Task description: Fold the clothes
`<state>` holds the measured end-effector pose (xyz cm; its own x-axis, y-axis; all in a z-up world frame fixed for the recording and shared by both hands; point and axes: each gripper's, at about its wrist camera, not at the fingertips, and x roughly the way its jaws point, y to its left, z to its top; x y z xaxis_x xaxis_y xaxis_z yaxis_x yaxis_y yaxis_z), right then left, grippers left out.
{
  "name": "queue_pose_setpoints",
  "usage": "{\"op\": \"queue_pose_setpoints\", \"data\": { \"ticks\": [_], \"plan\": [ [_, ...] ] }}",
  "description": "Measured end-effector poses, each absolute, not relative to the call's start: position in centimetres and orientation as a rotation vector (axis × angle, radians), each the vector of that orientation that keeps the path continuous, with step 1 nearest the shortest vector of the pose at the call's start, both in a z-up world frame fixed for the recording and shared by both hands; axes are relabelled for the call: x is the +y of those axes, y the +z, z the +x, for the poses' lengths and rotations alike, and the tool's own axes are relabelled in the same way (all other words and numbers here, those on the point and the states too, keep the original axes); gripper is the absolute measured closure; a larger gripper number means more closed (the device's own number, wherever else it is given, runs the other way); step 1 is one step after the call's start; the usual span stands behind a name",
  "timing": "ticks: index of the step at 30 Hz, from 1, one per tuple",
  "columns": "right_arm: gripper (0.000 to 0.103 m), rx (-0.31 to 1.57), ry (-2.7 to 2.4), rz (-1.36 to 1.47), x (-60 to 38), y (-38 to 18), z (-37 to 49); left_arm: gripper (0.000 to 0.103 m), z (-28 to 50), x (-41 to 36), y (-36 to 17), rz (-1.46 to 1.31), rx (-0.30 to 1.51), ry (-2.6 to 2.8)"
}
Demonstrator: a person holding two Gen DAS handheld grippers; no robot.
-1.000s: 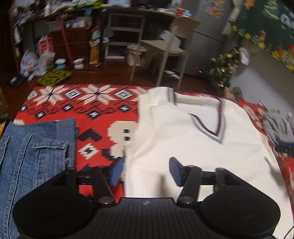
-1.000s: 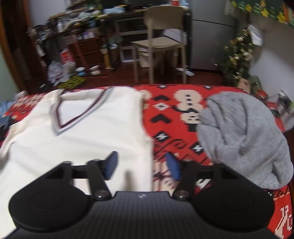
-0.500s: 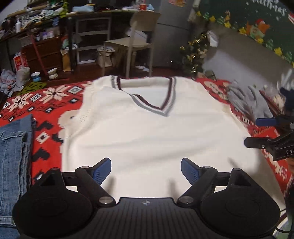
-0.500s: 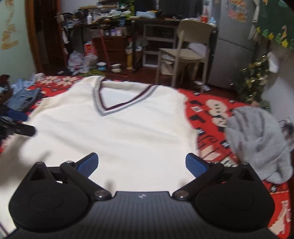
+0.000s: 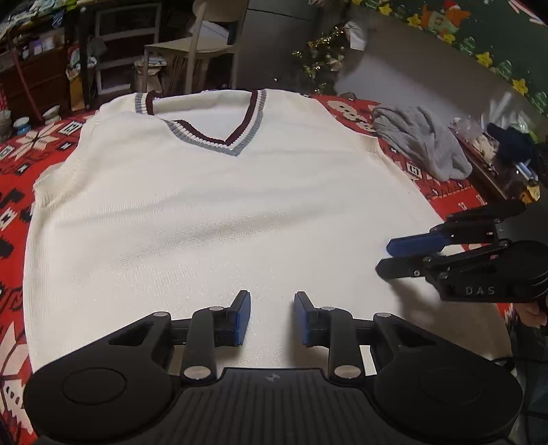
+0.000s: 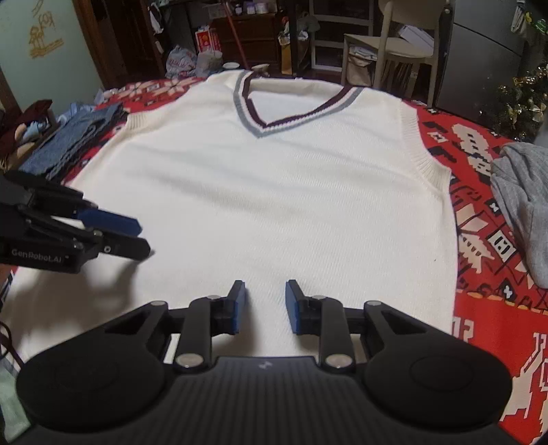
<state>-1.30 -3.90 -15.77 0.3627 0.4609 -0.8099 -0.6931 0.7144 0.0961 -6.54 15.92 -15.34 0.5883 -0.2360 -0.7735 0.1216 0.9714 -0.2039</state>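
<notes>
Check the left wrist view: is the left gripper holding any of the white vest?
No, the left gripper is open with bare space between its blue pads, above the flat white vest.

Lived-in home room: cluttered shelves [image 6: 260, 27], chair [image 6: 394, 44], fridge [image 6: 479, 51] and small decorated tree [image 5: 322, 65] are seen behind a blanket-covered surface [image 6: 479, 239].

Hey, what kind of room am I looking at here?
Likely a lived-in home room, with Christmas decor: a chair by cluttered shelves, a small tinsel tree, and clothes spread on a red patterned blanket.
</notes>
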Motion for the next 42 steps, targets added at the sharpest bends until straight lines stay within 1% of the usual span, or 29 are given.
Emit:
{"op": "queue_pose_setpoints", "data": {
  "ticks": [8, 10, 11, 12, 14, 16, 24, 28, 30, 31, 33, 34, 35, 36, 38, 40, 41, 42],
  "plan": [
    [0.074, 0.920, 0.697, -0.251, -5.1, -15.0, 1.3, 0.074, -7.5, 18.4, -15.0, -0.170, 0.930, -0.152],
    [0.070, 0.915, 0.682, -0.243, -5.4, -14.8, 2.0, 0.074, -7.1, 19.3, -14.9, -0.194, 0.923, -0.129],
    [0.064, 0.913, 0.674, -0.239, -5.6, -14.7, 2.3, 0.072, -6.7, 19.8, -14.9, -0.206, 0.917, -0.113],
    [0.062, 0.911, 0.667, -0.234, -5.8, -14.6, 2.7, 0.071, -6.4, 20.2, -14.8, -0.208, 0.906, -0.097],
    [0.062, 0.906, 0.652, -0.226, -6.1, -14.4, 3.4, 0.064, -5.8, 20.9, -14.6, -0.208, 0.882, -0.067],
    [0.061, 0.893, 0.642, -0.211, -5.9, -14.2, 4.3, 0.060, -5.1, 21.9, -14.5, -0.216, 0.865, -0.036],
    [0.059, 0.831, 0.610, -0.191, -4.1, -14.3, 7.9, 0.060, -2.0, 25.5, -15.0, -0.262, 0.826, 0.063],
    [0.056, 0.799, 0.594, -0.181, -3.1, -14.4, 9.6, 0.057, -1.1, 26.4, -15.2, -0.285, 0.820, 0.080],
    [0.050, 0.788, 0.592, -0.181, -3.0, -14.3, 10.1, 0.053, -0.7, 26.7, -15.3, -0.286, 0.821, 0.088],
    [0.048, 0.783, 0.591, -0.181, -3.0, -14.3, 10.4, 0.051, -0.5, 26.9, -15.5, -0.293, 0.825, 0.095],
    [0.040, 0.772, 0.590, -0.181, -2.9, -14.3, 10.9, 0.051, -0.2, 27.3, -15.4, -0.309, 0.828, 0.106],
    [0.038, 0.767, 0.589, -0.181, -2.8, -14.2, 11.1, 0.049, 0.0, 27.6, -15.3, -0.318, 0.833, 0.113],
    [0.033, 0.762, 0.589, -0.181, -2.8, -14.2, 11.3, 0.043, 0.4, 27.8, -15.0, -0.330, 0.834, 0.115],
    [0.030, 0.757, 0.588, -0.181, -2.8, -14.2, 11.6, 0.041, 0.7, 28.0, -14.6, -0.341, 0.835, 0.118],
    [0.018, 0.746, 0.587, -0.181, -2.7, -14.1, 12.1, 0.030, 1.5, 28.3, -13.3, -0.338, 0.816, 0.116],
    [0.013, 0.731, 0.582, -0.193, -2.6, -13.9, 13.0, 0.021, 2.6, 28.6, -11.8, -0.318, 0.783, 0.099],
    [0.009, 0.723, 0.580, -0.199, -2.5, -13.8, 13.5, 0.017, 3.3, 28.9, -11.1, -0.299, 0.763, 0.090],
    [0.006, 0.722, 0.589, -0.206, -2.4, -13.7, 14.2, 0.016, 4.2, 29.2, -10.5, -0.283, 0.755, 0.085]
  ]
}}
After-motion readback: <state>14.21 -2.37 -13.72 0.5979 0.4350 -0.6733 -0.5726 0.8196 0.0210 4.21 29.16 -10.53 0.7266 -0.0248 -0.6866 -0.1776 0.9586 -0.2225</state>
